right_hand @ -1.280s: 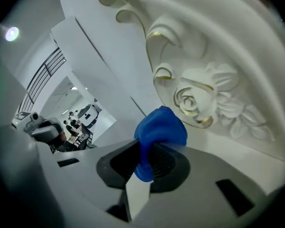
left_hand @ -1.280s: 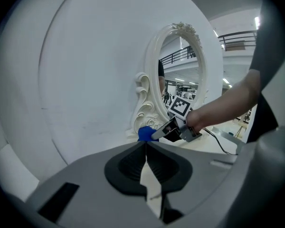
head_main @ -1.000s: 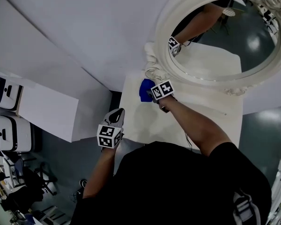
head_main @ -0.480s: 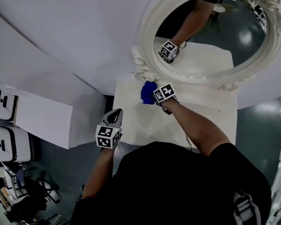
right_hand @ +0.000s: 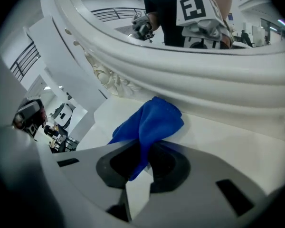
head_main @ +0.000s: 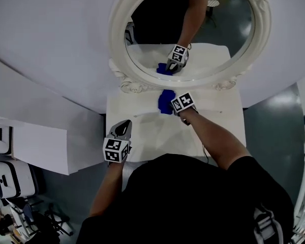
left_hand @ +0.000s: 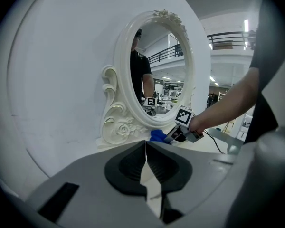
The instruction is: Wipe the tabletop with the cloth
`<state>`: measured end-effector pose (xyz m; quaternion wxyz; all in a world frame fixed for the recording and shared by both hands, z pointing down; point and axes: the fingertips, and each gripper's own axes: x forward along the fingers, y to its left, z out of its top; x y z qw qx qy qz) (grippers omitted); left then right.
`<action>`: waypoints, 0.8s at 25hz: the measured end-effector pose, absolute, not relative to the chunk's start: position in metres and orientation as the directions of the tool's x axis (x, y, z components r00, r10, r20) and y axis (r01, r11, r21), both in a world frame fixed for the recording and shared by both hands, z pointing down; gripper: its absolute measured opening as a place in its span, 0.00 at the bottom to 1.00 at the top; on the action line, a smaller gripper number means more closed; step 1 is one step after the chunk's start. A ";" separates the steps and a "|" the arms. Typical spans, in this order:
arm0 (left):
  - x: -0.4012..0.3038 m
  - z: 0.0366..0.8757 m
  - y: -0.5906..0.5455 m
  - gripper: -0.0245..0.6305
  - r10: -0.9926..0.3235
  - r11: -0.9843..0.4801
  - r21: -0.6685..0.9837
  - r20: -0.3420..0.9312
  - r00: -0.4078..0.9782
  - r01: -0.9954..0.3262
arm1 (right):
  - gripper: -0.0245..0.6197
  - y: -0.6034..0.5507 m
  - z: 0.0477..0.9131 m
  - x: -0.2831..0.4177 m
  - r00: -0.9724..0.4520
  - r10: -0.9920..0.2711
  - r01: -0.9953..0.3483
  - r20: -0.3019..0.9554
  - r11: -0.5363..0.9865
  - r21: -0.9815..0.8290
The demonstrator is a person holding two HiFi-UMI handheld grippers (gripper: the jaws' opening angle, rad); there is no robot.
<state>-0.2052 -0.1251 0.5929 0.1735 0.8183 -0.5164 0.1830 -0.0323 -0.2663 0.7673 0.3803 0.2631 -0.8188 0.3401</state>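
A blue cloth (head_main: 165, 101) (right_hand: 152, 122) lies bunched on the white tabletop (head_main: 157, 136) close to the mirror's base, and shows small in the left gripper view as the cloth (left_hand: 159, 136). My right gripper (head_main: 174, 107) (right_hand: 143, 167) is shut on the cloth, whose free end spreads ahead of the jaws on the table. My left gripper (head_main: 123, 129) (left_hand: 146, 163) is shut with nothing in it, held over the table's front left edge, well apart from the cloth.
An oval mirror in an ornate white frame (head_main: 117, 60) stands at the back of the table against a white wall and reflects the right gripper and cloth. White cabinets (head_main: 38, 146) stand to the left. Grey floor (head_main: 274, 121) lies to the right.
The right gripper has drawn the cloth rightward along the mirror's base. The head view has shifted, so the mirror and table sit further left and lower. The left gripper has stayed put.
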 end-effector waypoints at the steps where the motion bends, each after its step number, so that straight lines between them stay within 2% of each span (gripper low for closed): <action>1: -0.194 0.591 -0.127 0.06 -0.778 -0.417 0.095 0.477 0.409 -0.904 | 0.10 -0.268 0.766 -0.016 -0.565 -0.183 -0.700 0.805 0.622 -0.350; 20: -0.032 0.578 -0.167 0.06 -0.710 -0.576 0.094 0.437 0.553 -0.812 | 0.10 -0.283 0.758 0.253 -0.373 -0.339 -0.879 0.864 0.427 -0.212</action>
